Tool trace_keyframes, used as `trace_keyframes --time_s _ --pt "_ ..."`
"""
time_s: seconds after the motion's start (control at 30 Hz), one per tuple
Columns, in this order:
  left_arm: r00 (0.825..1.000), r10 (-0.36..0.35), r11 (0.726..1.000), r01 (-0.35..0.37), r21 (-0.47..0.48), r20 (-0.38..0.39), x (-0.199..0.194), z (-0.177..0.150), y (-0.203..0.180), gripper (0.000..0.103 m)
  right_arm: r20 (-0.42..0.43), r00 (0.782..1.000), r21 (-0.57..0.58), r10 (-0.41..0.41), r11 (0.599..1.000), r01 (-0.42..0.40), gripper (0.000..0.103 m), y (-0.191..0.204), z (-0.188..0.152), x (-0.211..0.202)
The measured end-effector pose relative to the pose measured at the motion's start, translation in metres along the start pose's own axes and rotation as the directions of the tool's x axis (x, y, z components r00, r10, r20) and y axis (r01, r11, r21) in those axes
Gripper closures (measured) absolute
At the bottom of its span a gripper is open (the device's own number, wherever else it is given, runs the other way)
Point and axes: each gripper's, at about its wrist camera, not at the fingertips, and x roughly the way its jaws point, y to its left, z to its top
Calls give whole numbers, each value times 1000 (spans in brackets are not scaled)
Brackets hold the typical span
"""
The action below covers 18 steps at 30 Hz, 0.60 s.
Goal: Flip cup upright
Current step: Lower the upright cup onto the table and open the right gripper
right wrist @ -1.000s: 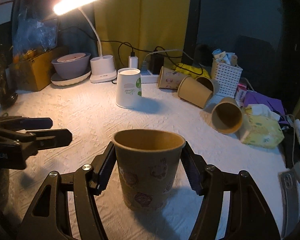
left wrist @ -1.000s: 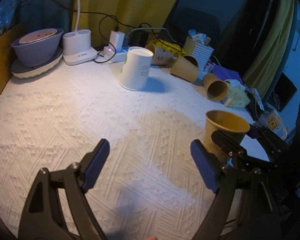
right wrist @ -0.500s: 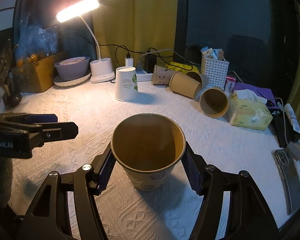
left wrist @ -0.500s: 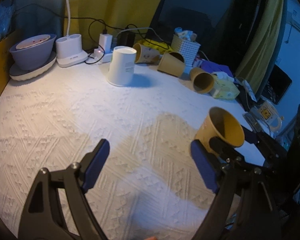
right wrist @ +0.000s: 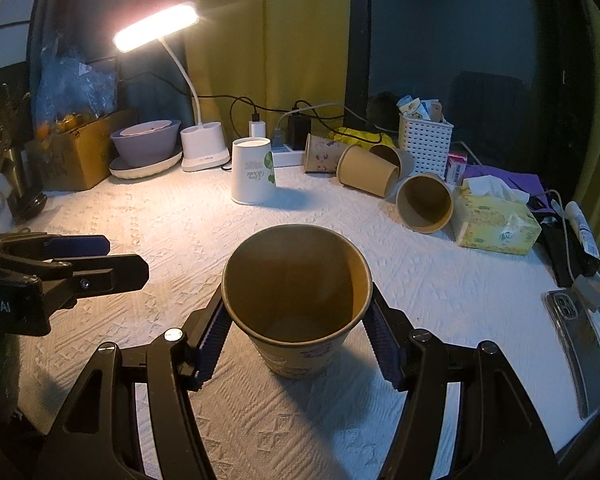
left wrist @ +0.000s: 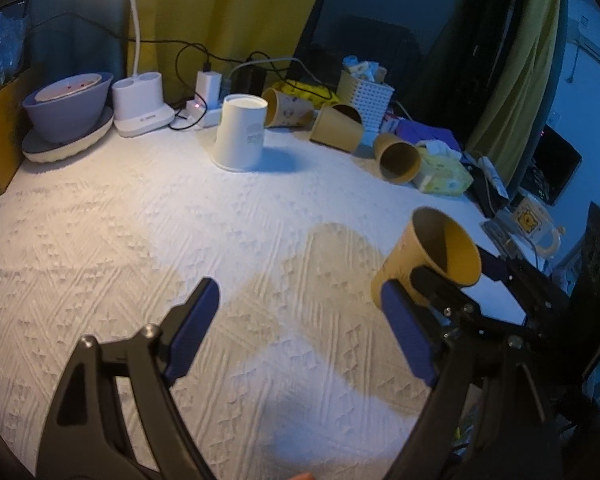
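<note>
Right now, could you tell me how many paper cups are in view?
5. One brown cup sits between the right claw's fingers; a white cup stands upside down near the lamp; three brown cups lie sideways behind. Clutter may hide others.

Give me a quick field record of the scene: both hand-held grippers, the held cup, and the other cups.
right hand-held gripper: shut on brown paper cup
cup pose: mouth up, tilted
left hand-held gripper: open, empty
white cup: upside down on the white cloth
other brown cups: three on their sides at the back
</note>
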Motion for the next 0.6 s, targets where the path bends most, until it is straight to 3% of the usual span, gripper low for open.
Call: trace_keyframes --time_s 0.23,0.33,0.6 --pt "1000 10 1000 -10 26 -3 1 -5 -1 19 -33 999 6 -20 1000 20 33 3 2 4" --pt "1000 15 999 -15 44 1 -2 -7 -3 19 -38 999 23 -20 1000 20 23 2 3 1" --pt "999 16 997 -18 77 30 -19 -9 -10 19 -23 999 50 -35 998 37 22 3 6 -18"
